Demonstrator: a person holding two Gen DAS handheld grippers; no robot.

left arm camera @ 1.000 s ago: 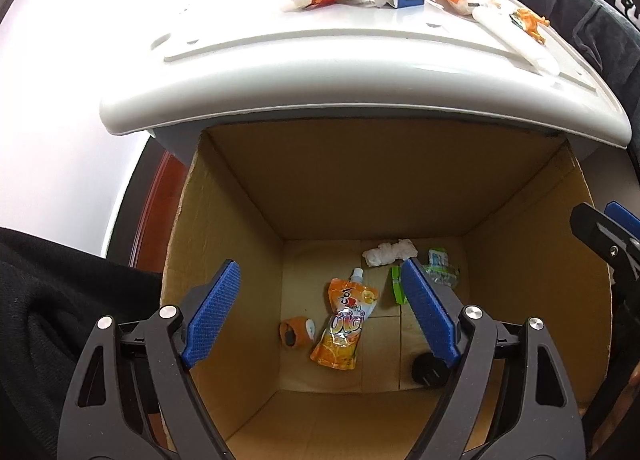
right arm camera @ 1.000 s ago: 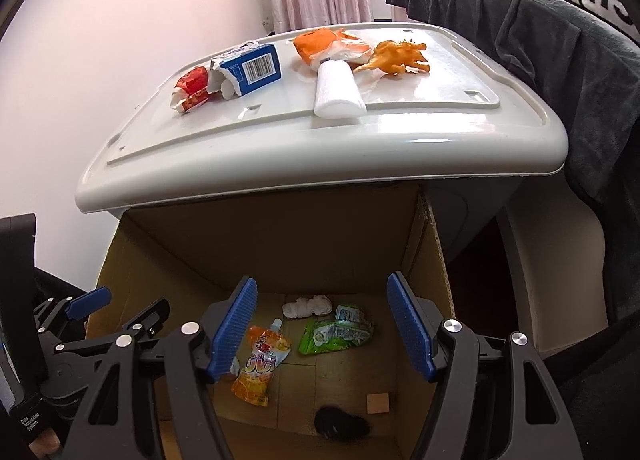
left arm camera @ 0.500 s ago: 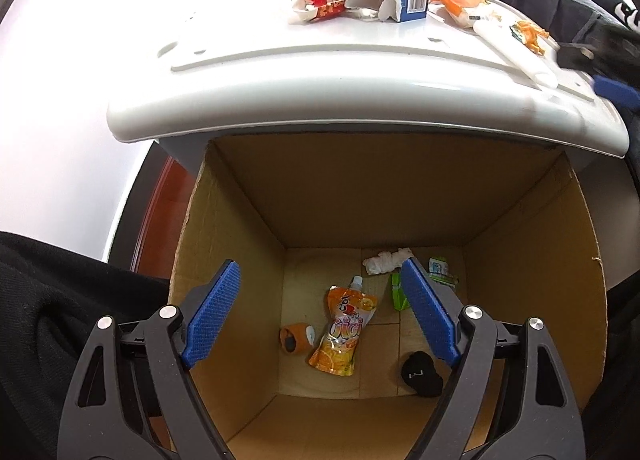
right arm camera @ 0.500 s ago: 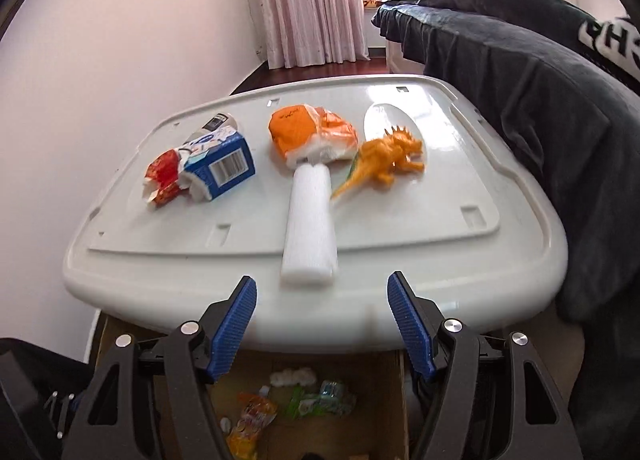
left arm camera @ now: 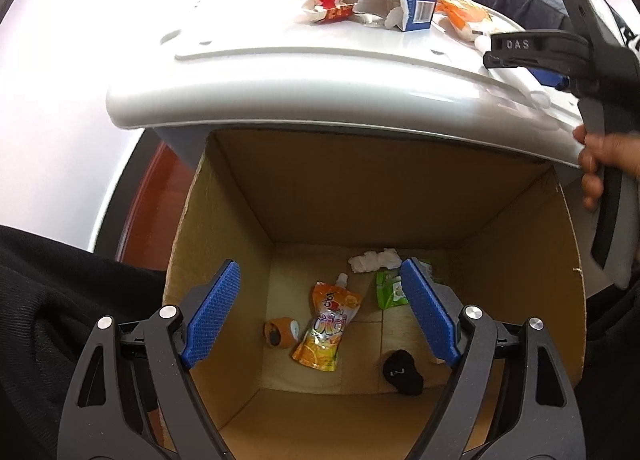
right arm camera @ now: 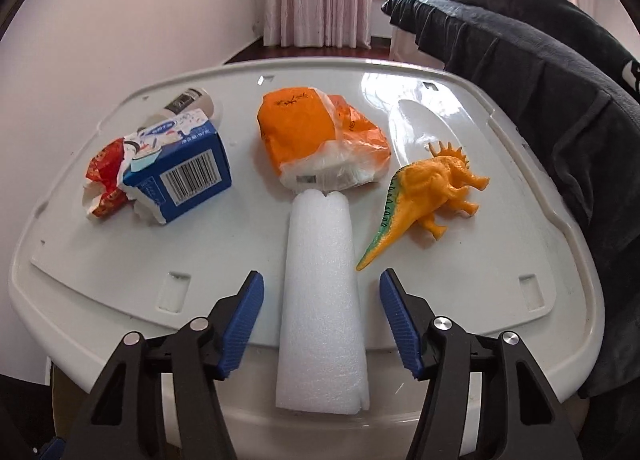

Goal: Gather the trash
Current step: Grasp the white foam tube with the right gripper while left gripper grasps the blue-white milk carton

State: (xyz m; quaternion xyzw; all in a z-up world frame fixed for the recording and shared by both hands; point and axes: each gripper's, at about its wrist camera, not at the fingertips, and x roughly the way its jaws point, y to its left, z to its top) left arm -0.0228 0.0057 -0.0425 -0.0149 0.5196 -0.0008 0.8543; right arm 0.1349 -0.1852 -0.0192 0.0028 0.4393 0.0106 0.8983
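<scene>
The right gripper (right arm camera: 321, 320) hung over the near edge of the white plastic lid (right arm camera: 120, 260) that served as the bench, its blue-padded jaws set either side of a long white foam roll (right arm camera: 320, 300). The jaws had just been closing, with the roll between them, but a gap showed on each side and the pads were not yet pressing on it. The roll lay lengthwise, its far end touching a crumpled orange-and-clear plastic bag (right arm camera: 320, 140). Just right of the roll stood an orange toy dinosaur with a green-edged tail (right arm camera: 432, 196). To the left lay a torn blue-and-white carton with a barcode (right arm camera: 180, 176), with a crumpled red-and-white wrapper (right arm camera: 104, 180) against its left side and a small white bottle with a dark label (right arm camera: 184, 104) behind it.

The left gripper (left arm camera: 320, 316) hovered over an open brown cardboard box (left arm camera: 360, 188) that sat below the lid's edge, its jaws released and wide with nothing between them. On the box floor lay an orange juice pouch with a white spout (left arm camera: 326, 324), a small orange round item (left arm camera: 280, 334), a wad of white tissue (left arm camera: 374, 260), a green packet (left arm camera: 390, 290) and a black lump (left arm camera: 402, 372). A person's hand (left arm camera: 600, 156) gripped the right gripper's handle at the right edge of the left wrist view.
</scene>
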